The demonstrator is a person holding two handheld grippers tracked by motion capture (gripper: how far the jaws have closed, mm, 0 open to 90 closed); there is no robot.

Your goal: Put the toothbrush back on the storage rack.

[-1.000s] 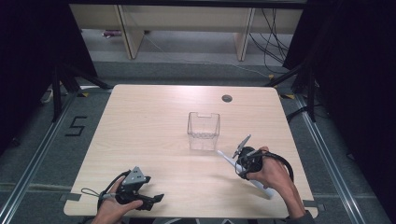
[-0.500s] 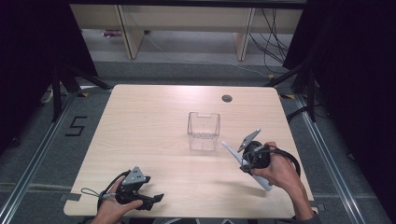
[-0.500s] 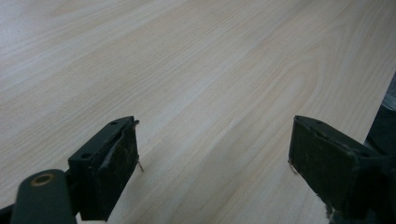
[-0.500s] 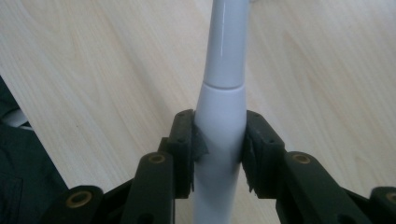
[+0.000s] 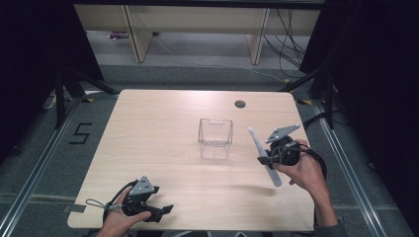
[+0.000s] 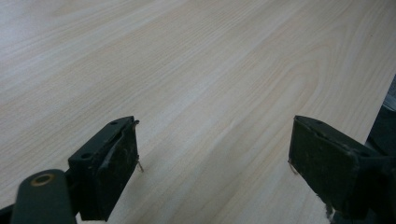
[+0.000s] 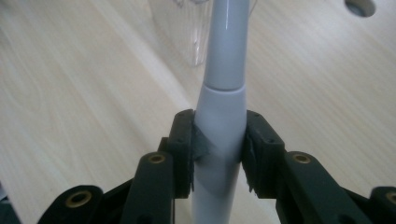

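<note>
One white toothbrush [image 5: 262, 155] gripped by right gripper [image 5: 267, 159], one clear container [image 5: 215, 138], left gripper [image 5: 165, 209] agape

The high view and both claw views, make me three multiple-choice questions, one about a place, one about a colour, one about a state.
1. Where does the clear container stand?
A. mid-table
B. the table's near left corner
C. on the floor

2. What colour is the long tool in the right claw?
A. red
B. pale grey-white
C. green

3. How is the left claw?
A. shut on a cup
B. shut on the tool
C. open, holding nothing

Answers: 1 A, the high view shows it near the middle of the wooden table. 2 B, its shaft is pale grey-white. 3 C, bare wood shows between its jaws.
</note>
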